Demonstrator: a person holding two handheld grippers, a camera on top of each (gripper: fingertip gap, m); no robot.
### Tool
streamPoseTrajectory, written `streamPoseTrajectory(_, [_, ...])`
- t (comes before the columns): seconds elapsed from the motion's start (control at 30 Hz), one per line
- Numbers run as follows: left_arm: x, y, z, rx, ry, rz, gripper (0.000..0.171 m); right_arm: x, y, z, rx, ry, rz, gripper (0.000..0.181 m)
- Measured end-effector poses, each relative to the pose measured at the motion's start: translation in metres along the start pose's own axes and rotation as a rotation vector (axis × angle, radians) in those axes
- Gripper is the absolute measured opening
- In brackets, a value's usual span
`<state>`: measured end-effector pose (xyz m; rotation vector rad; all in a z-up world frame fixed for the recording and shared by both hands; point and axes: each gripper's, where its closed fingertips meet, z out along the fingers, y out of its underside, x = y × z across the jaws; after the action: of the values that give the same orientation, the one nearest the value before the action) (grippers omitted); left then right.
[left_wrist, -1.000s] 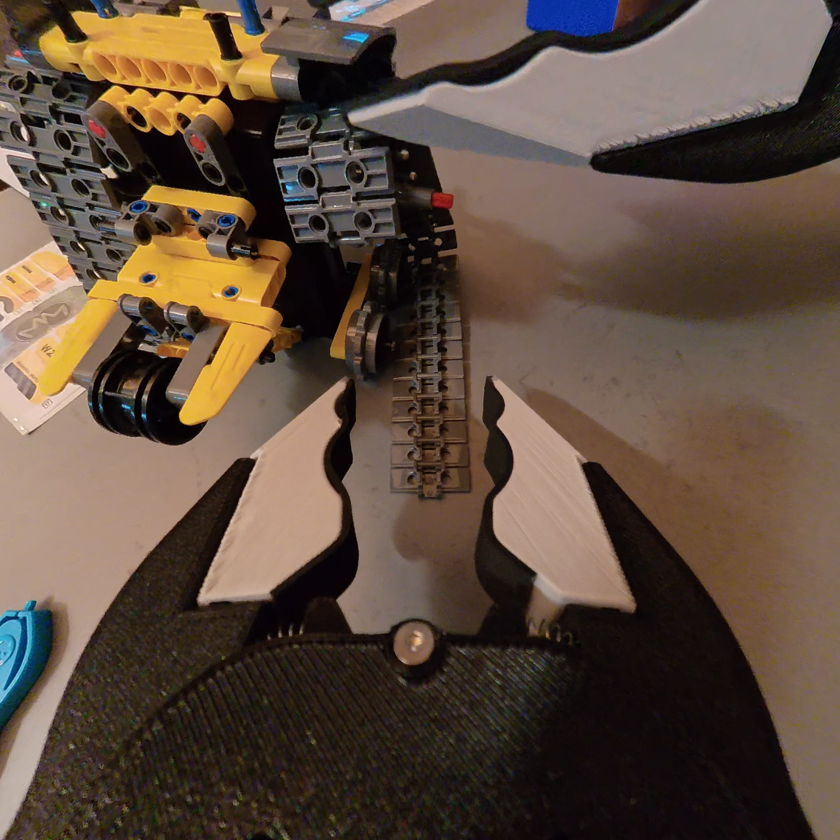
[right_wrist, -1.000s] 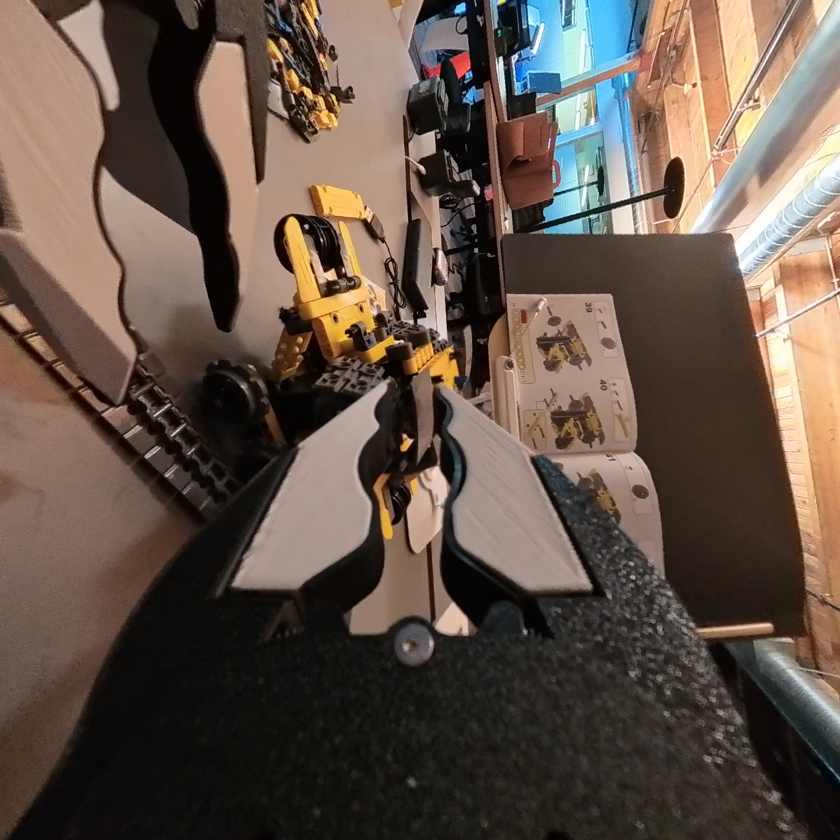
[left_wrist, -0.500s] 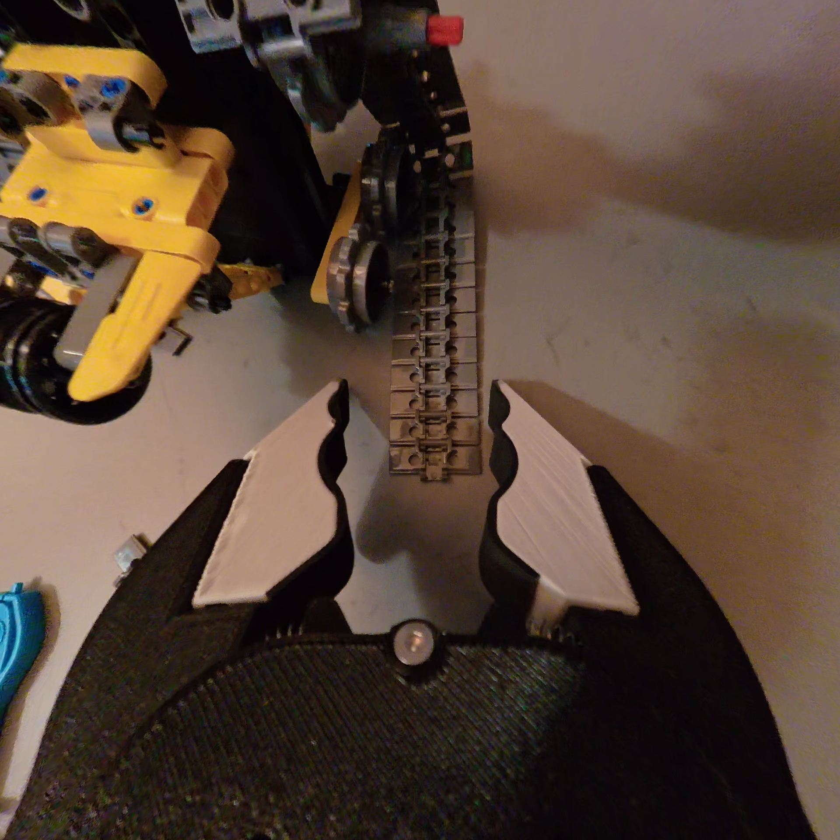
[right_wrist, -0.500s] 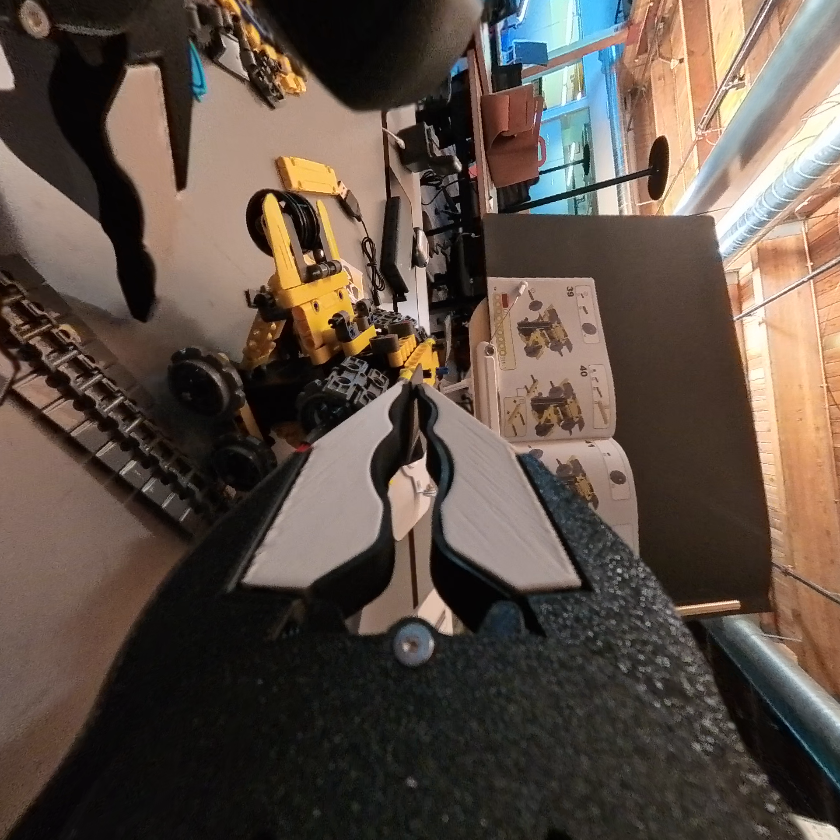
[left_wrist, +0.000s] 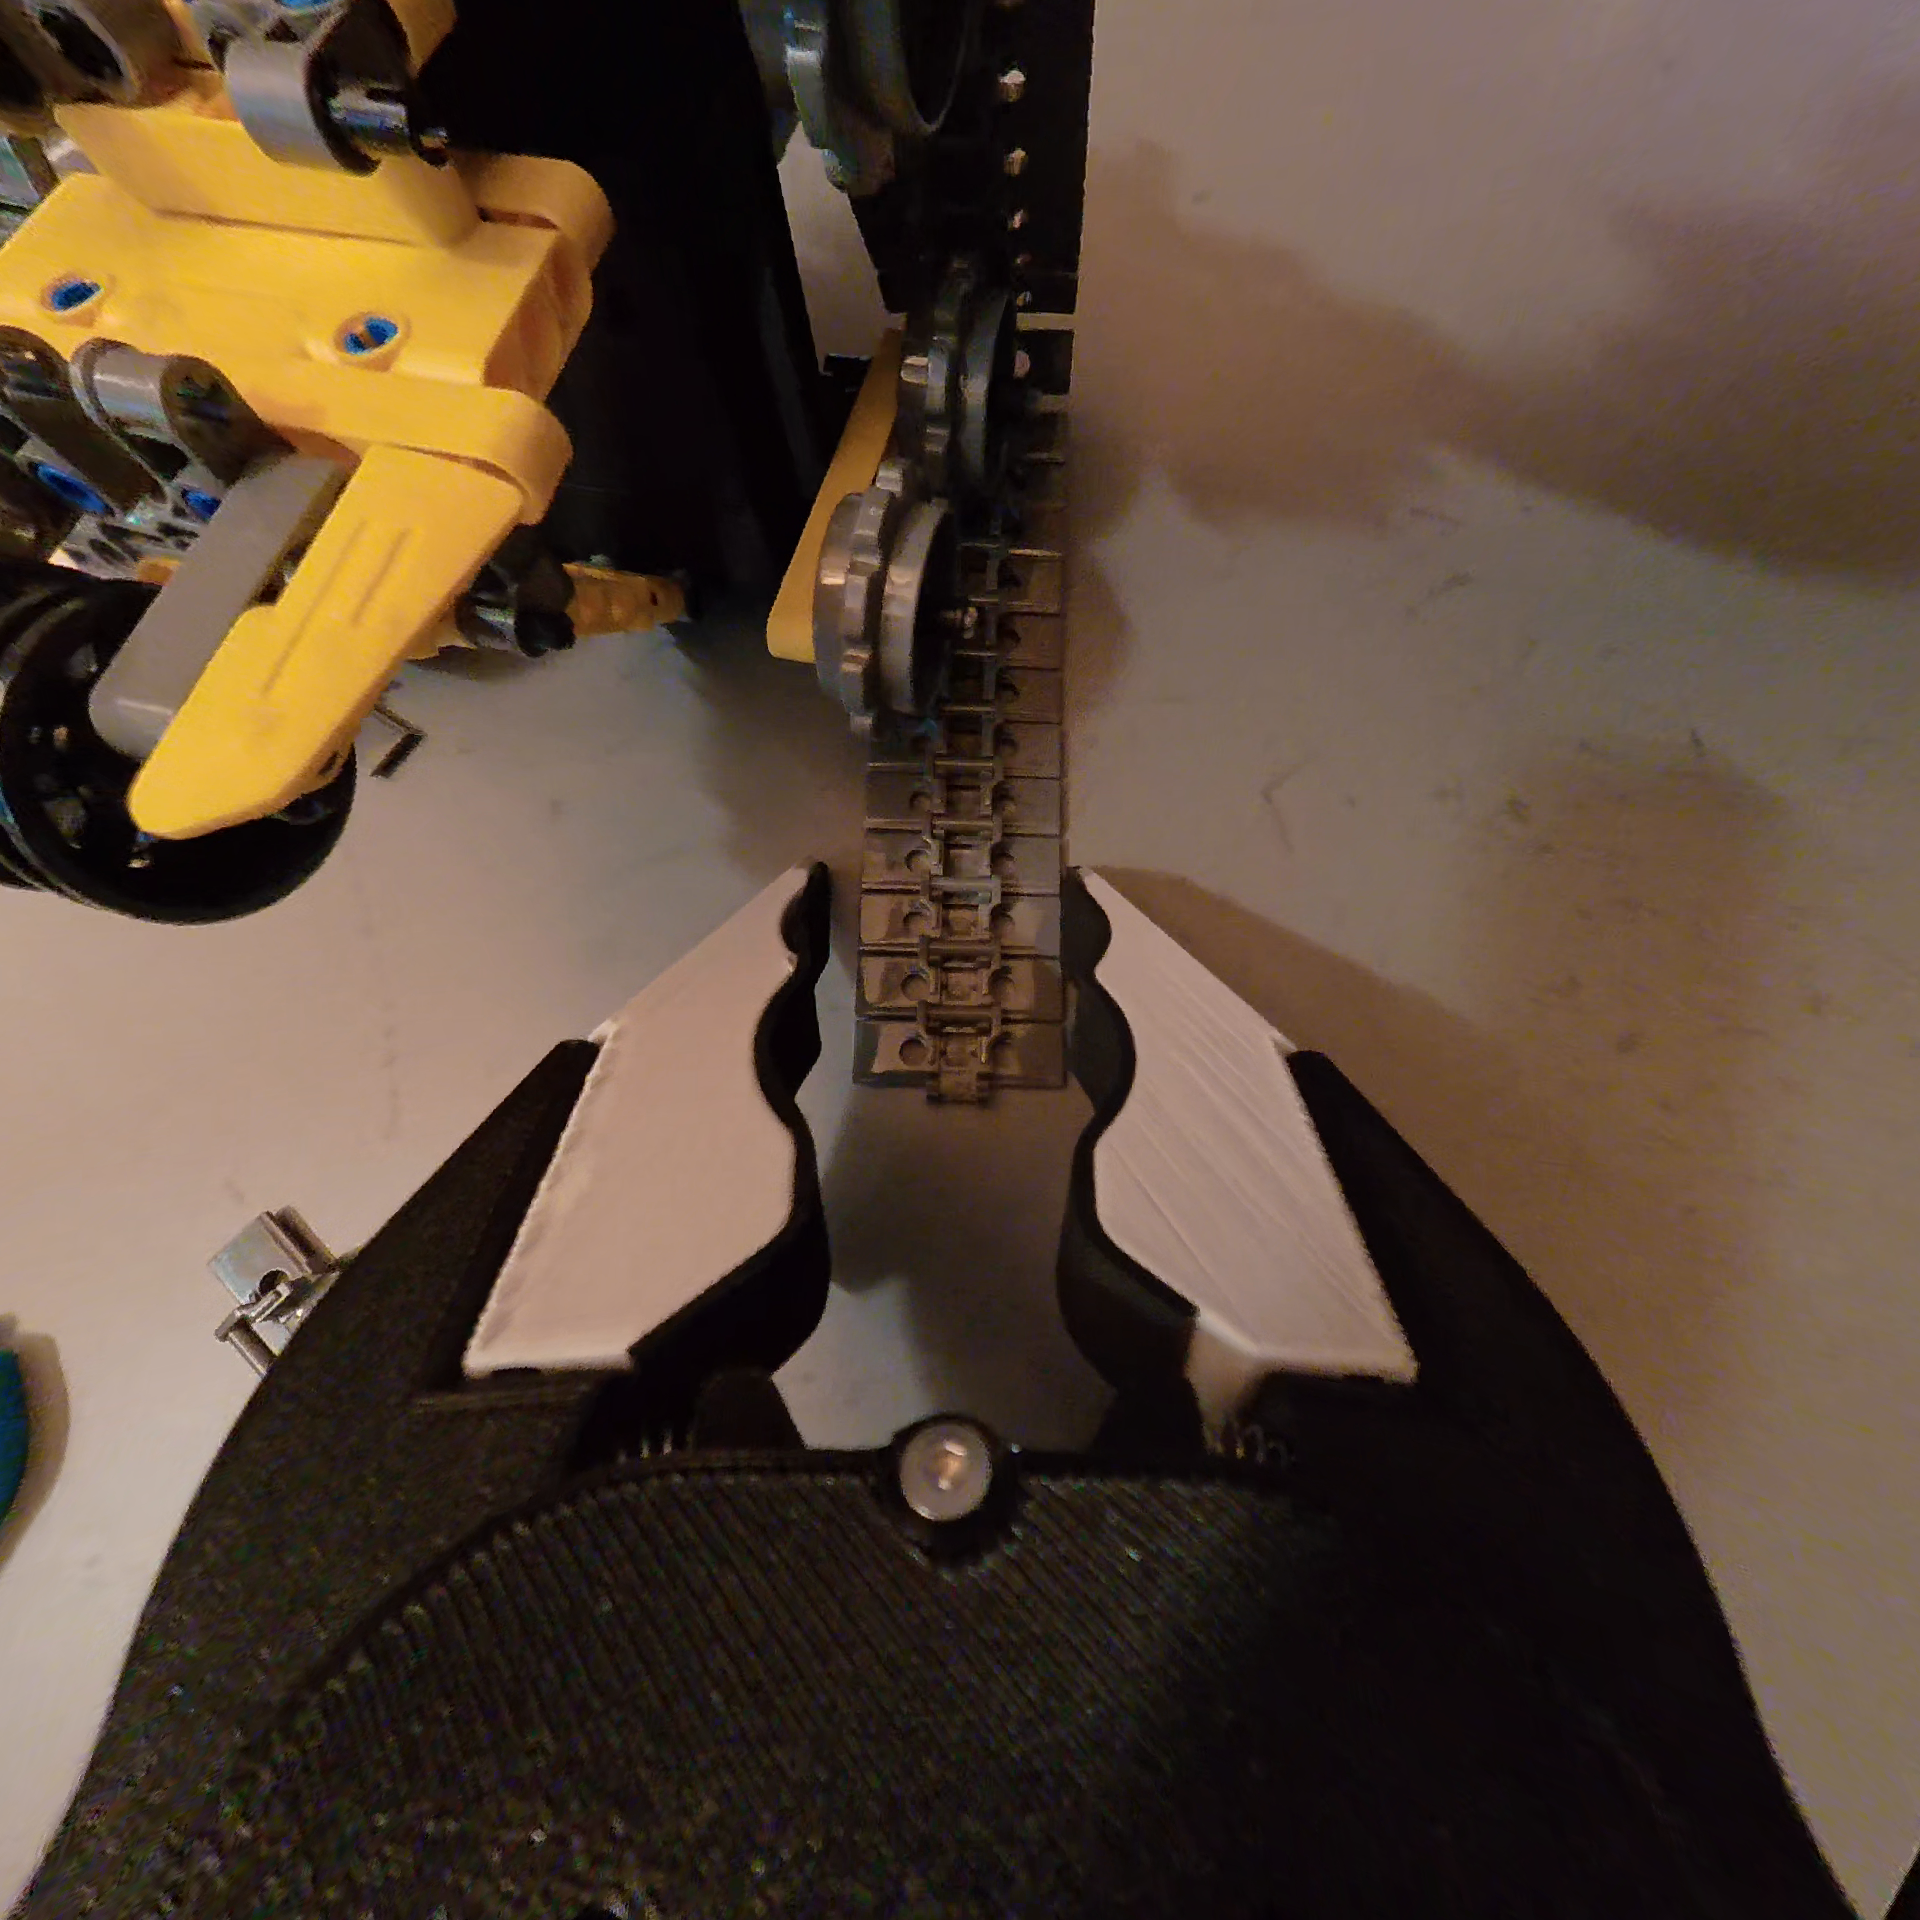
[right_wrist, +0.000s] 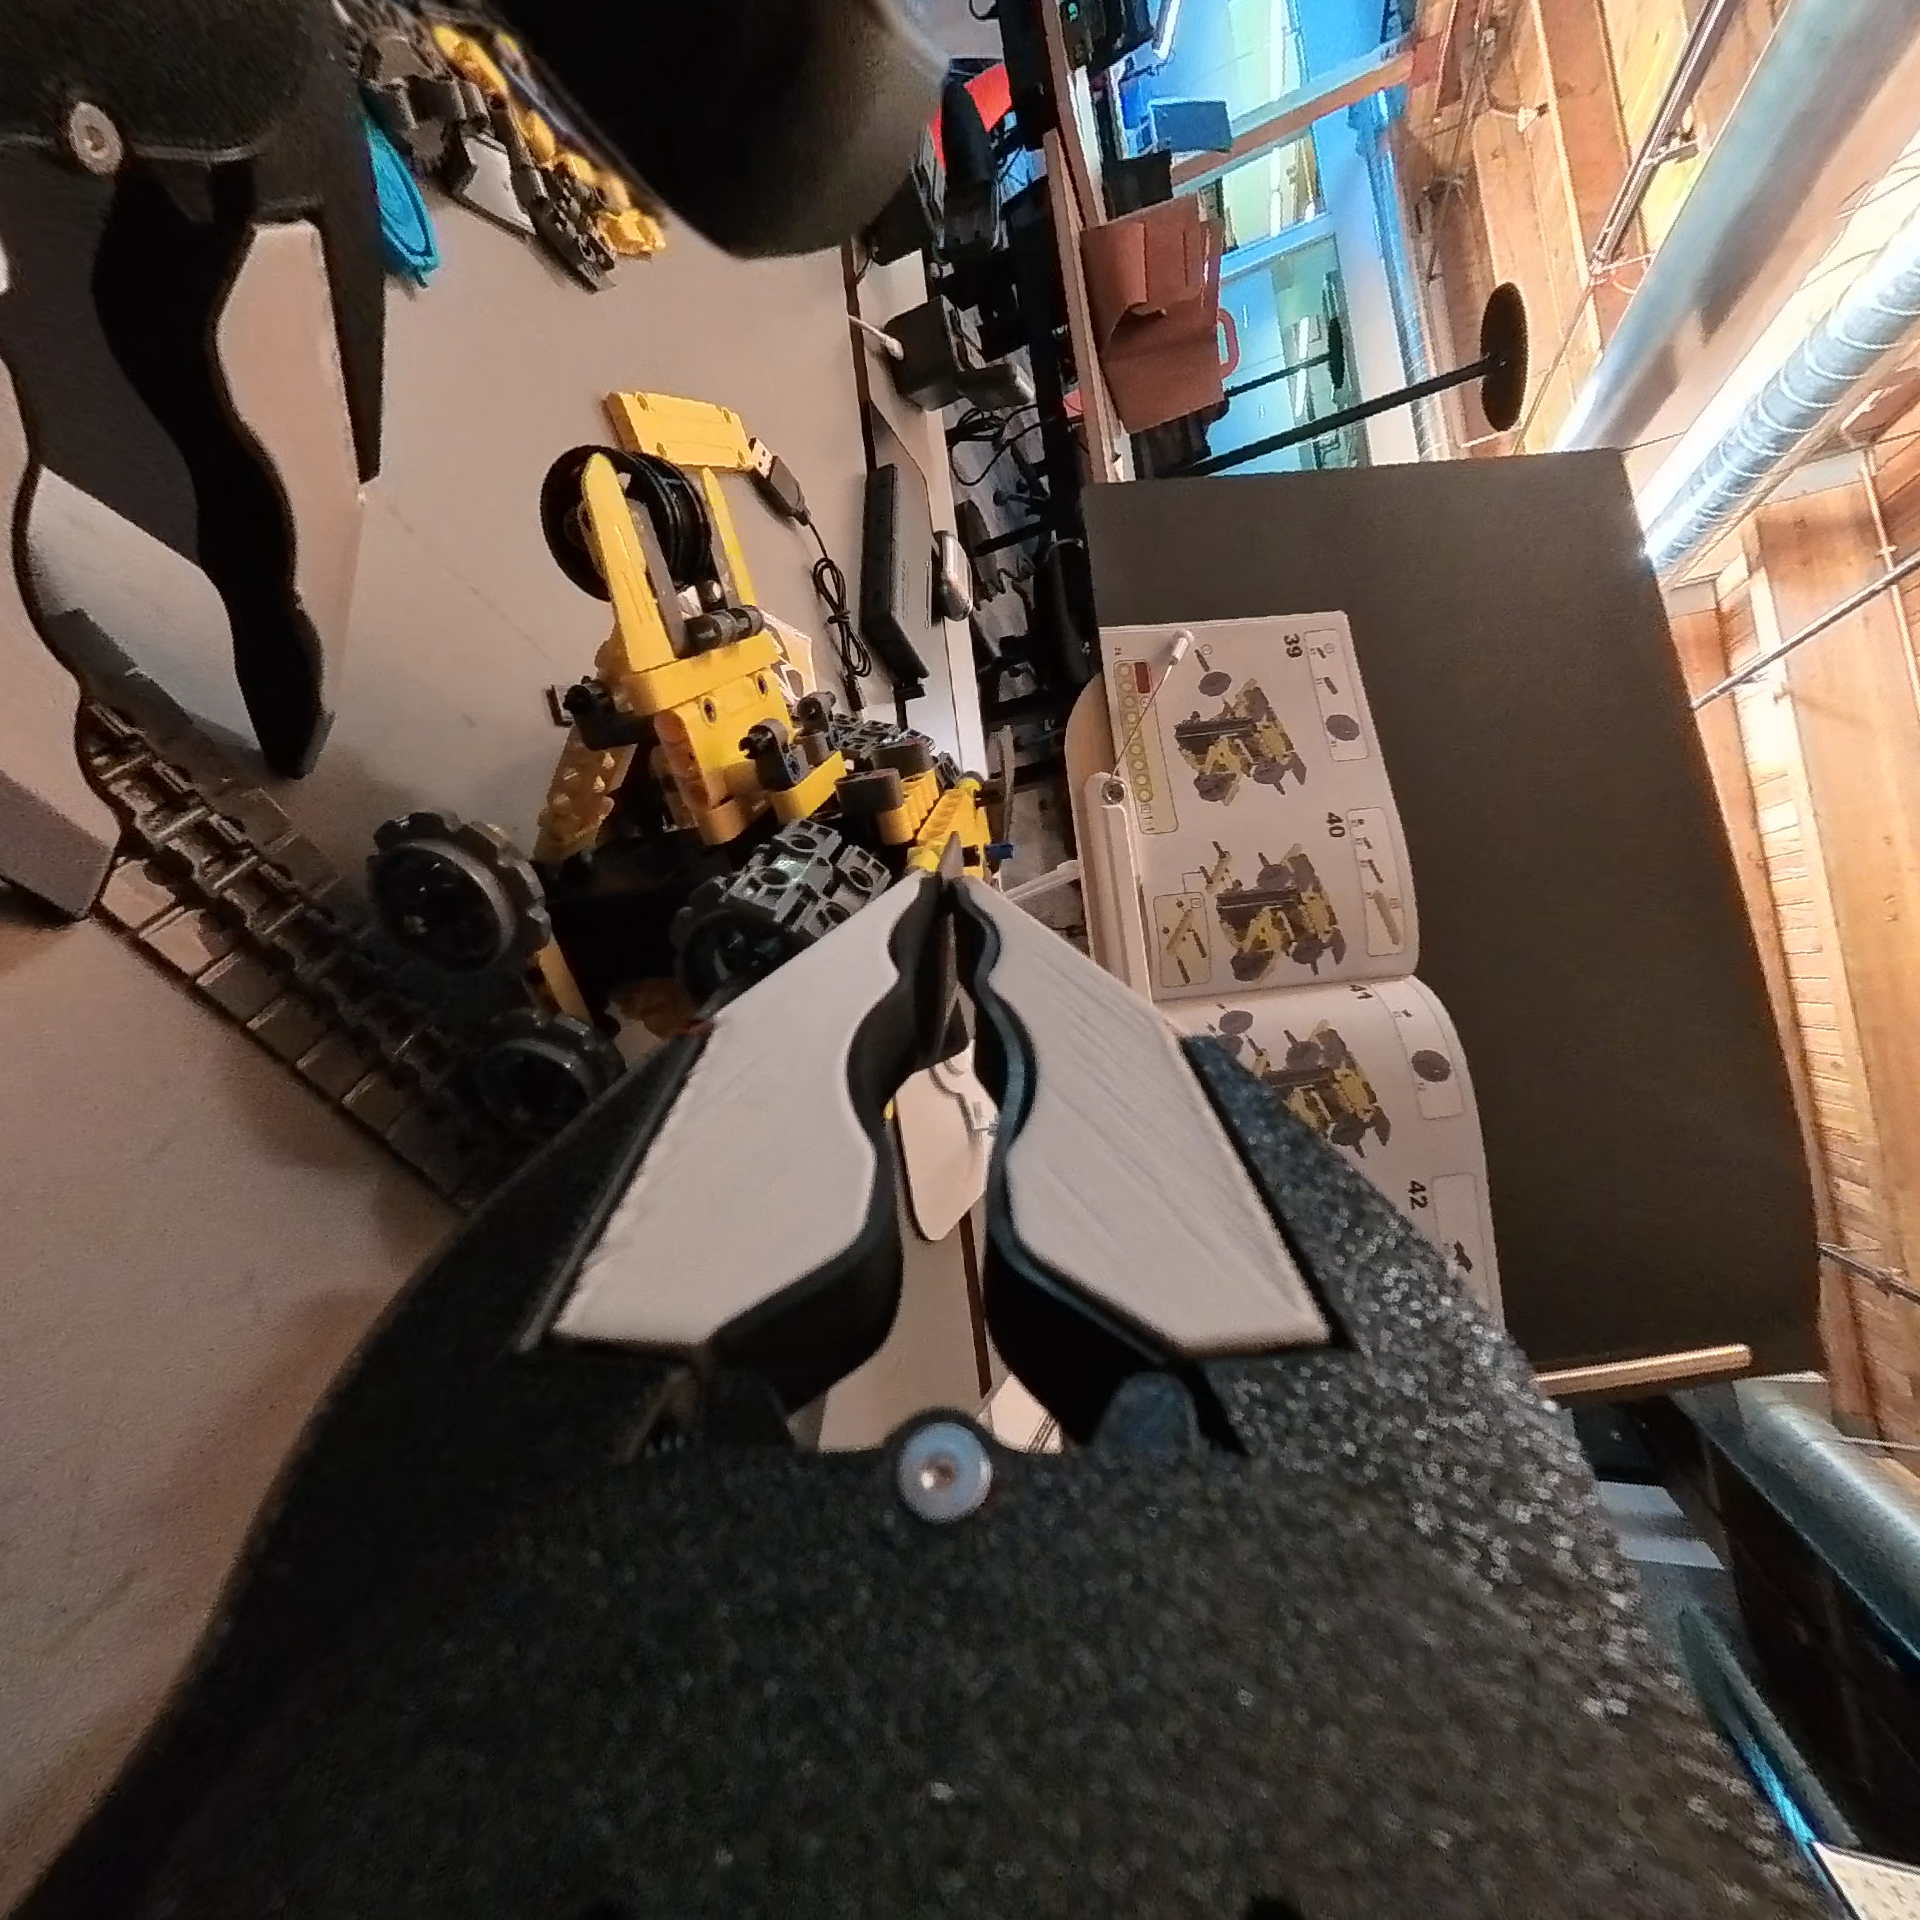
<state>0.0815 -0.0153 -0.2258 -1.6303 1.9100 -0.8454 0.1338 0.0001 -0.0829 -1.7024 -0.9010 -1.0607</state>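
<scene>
A yellow and black brick-built tracked vehicle (left_wrist: 312, 343) stands on the pale table (left_wrist: 1455, 831). Its grey track chain (left_wrist: 961, 935) lies flat, running out from under the grey sprocket wheels (left_wrist: 883, 623). My left gripper (left_wrist: 945, 883) is open, its fingers on either side of the chain's free end; the right finger is at the chain's edge, the left a small gap away. In the right wrist view the vehicle (right_wrist: 686, 727), chain (right_wrist: 260, 883) and left gripper (right_wrist: 177, 821) show. My right gripper (right_wrist: 945, 868) is shut on a thin dark part at the vehicle's top edge.
A small grey loose piece (left_wrist: 272, 1288) and a teal object (left_wrist: 16, 1423) lie left of my left gripper. An open instruction booklet (right_wrist: 1268, 810) stands on a holder before a black board (right_wrist: 1507, 935). A yellow plate (right_wrist: 681, 421), a cable (right_wrist: 821, 561) and loose parts (right_wrist: 561, 135) lie farther off. My right fingertips sit around 15 cm from my left ones. The small grey loose piece (left_wrist: 272, 1288) is about 11 cm from my left fingertips and 20 cm from my right.
My left gripper has moved forward along the chain, so its end now lies between the fingers, and the jaws have narrowed. The right gripper has closed further.
</scene>
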Motion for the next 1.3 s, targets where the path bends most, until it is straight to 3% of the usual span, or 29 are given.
streamPoseTrajectory(0.53, [-0.005,0.004,-0.004,-0.001,0.005,0.008,0.038,-0.012,-0.002,-0.007,0.044,0.032,-0.002,0.003])
streamPoseTrajectory(0.63, [-0.005,0.004,-0.004,-0.001,0.004,0.006,0.038,-0.01,-0.004,-0.011,0.057,0.047,0.007,0.012])
streamPoseTrajectory(0.83, [-0.005,0.004,-0.004,-0.001,0.008,0.001,0.038,0.005,-0.011,-0.04,0.19,0.021,0.277,0.021])
streamPoseTrajectory(1.03, [-0.005,0.005,-0.004,-0.003,0.004,0.007,0.039,-0.008,0.011,-0.04,0.245,-0.084,0.604,0.02])
streamPoseTrajectory(1.3, [-0.005,0.005,-0.004,-0.004,0.0,0.008,0.041,-0.03,0.02,-0.024,0.148,-0.093,0.494,0.018])
